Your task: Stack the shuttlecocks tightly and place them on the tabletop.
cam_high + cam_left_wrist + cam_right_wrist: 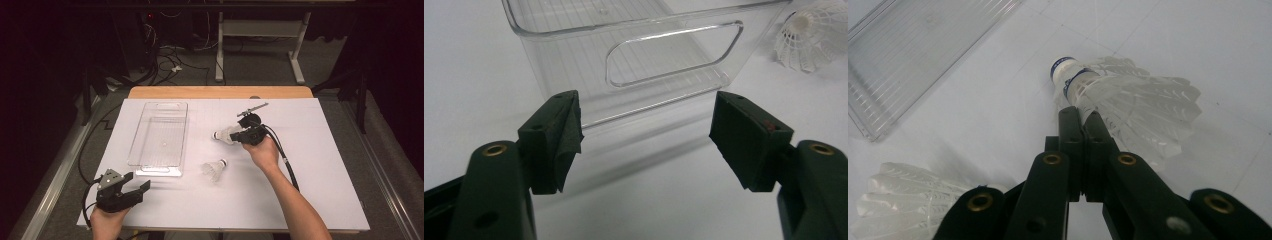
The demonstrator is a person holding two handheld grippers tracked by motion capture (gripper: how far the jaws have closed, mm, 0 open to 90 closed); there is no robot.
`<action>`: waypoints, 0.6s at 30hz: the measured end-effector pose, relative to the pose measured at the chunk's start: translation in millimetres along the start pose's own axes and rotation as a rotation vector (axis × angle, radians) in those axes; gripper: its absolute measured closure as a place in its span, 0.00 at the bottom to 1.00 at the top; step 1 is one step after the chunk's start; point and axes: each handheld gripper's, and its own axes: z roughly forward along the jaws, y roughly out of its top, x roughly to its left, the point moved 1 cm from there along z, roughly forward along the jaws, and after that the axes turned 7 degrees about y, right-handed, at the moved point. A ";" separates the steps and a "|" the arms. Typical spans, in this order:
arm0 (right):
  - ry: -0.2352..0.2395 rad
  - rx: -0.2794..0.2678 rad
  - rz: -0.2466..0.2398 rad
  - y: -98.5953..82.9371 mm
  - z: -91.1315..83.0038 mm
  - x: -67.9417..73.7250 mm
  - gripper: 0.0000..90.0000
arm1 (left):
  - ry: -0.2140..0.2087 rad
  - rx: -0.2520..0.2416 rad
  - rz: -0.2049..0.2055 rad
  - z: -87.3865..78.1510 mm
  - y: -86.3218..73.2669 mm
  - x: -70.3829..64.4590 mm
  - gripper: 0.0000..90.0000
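Observation:
Two white feather shuttlecocks are on the white table cover. My right gripper (241, 134) (1080, 117) is shut on the feather skirt of the farther shuttlecock (224, 135) (1128, 100), whose cork points left toward the bin. The nearer shuttlecock (215, 169) (806, 40) (903, 197) lies loose on the cover just in front of it. My left gripper (142, 187) (646, 132) stands open at the front left, jaws wide apart with nothing between them, facing the near end wall of the clear plastic bin (182, 131) (649, 60) (908, 55).
The bin has nothing in it and has a handle slot in its near wall. A small dark stand (251, 106) sits behind the right gripper. A black cable (287, 165) trails along the right forearm. The wooden table edge (220, 92) borders the back.

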 end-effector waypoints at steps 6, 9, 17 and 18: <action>0.003 0.009 -0.001 2.4 4.4 1.7 1.00 | 0.000 -0.001 0.001 0.0 0.0 -0.2 0.33; 0.003 0.015 0.001 3.2 7.0 2.5 1.00 | 0.000 -0.001 0.002 0.1 0.0 -0.2 0.33; -0.001 0.013 0.007 4.0 8.6 0.5 1.00 | -0.002 -0.001 0.002 0.2 0.1 -0.1 0.33; -0.002 0.013 0.007 3.8 8.7 0.1 1.00 | -0.002 -0.002 0.002 0.3 0.0 -0.2 0.33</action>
